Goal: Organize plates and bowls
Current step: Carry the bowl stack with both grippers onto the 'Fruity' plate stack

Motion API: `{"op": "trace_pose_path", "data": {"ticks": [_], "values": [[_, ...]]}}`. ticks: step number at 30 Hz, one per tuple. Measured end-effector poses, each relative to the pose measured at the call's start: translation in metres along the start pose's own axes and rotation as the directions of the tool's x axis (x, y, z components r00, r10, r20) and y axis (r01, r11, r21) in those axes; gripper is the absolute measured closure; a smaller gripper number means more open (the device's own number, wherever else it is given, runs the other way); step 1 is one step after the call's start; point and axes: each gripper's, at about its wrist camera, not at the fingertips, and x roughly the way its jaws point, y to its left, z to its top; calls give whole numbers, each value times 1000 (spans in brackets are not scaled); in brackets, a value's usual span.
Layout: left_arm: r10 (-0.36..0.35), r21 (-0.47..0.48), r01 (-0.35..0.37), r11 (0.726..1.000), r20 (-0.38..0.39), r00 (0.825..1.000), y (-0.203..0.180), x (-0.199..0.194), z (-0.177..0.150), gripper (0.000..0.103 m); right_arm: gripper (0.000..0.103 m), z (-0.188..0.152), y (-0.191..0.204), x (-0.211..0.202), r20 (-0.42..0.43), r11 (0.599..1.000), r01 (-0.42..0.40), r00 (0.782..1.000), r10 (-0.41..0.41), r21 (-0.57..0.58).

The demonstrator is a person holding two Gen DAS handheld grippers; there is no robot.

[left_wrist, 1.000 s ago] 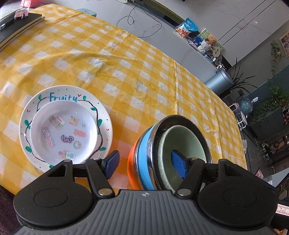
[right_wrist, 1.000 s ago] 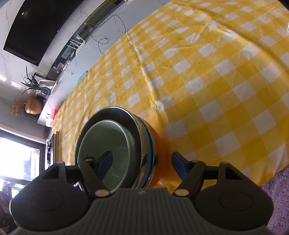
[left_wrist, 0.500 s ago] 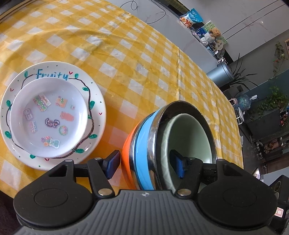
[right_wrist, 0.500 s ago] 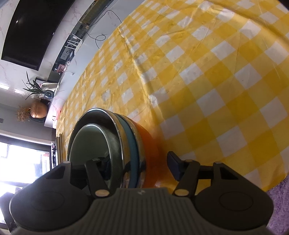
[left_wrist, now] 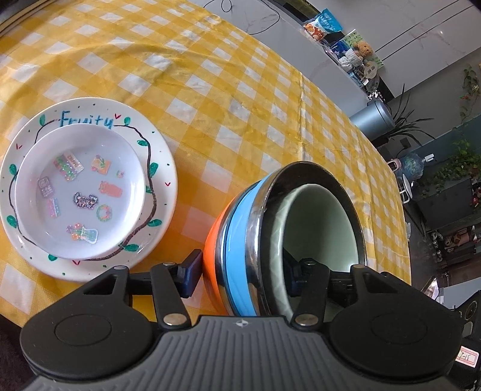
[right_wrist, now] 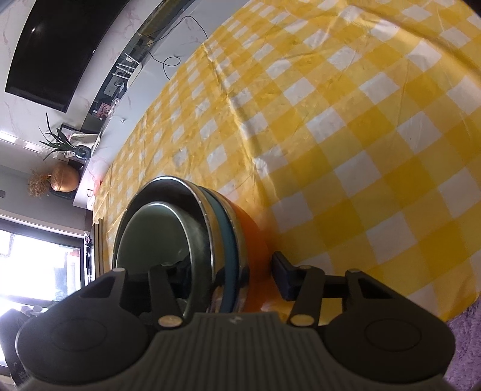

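Observation:
A nested stack of bowls stands near the table's front edge: orange outside (left_wrist: 214, 240), then blue (left_wrist: 237, 240), steel (left_wrist: 255, 228), and pale green innermost (left_wrist: 318, 222). My left gripper (left_wrist: 242, 272) straddles the stack's left wall, one pad outside by the orange bowl and one inside the green bowl. Its jaws are closing, with the outer pad nearly touching. My right gripper (right_wrist: 231, 273) straddles the opposite wall of the bowl stack (right_wrist: 228, 228), also closing, with a small gap at its outer pad (right_wrist: 281, 276). To the left lies a white "Fruity" plate (left_wrist: 163, 168) carrying a smaller stickered dish (left_wrist: 81, 192).
A yellow and white checked cloth (left_wrist: 210, 90) covers the table, whose front edge (right_wrist: 436, 312) runs close under both grippers. Beyond the far edge are a counter with cables (left_wrist: 264, 21), a grey bin (left_wrist: 372, 117) and a wall television (right_wrist: 60, 45).
Both grippers' jaws have narrowed around the walls of the bowl stack. Each camera has crept a little closer to the stack. The plate and dish have not moved.

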Motion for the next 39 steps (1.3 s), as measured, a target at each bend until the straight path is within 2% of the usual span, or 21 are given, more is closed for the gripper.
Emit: {"op": "trace_pose_path", "data": {"ticks": [9,23,30,39], "values": [[-2,22,2,1000,8,1000,-4,-3,-2,43,62,-2,-3,-3,11,1000,15,1000,-15,6],[-8,52,7,999,25,1000,-19,-17,-9,43,62,-4,-7,-20,25,1000,-8,1000,7,22],[-14,45,12,999,51,999,-15,-38,-7,43,62,-10,8,-31,34,1000,-21,999,22,-7],[-8,8,7,1000,95,995,11,-74,1,43,62,-29,47,-27,6,996,-41,999,42,-74]]}}
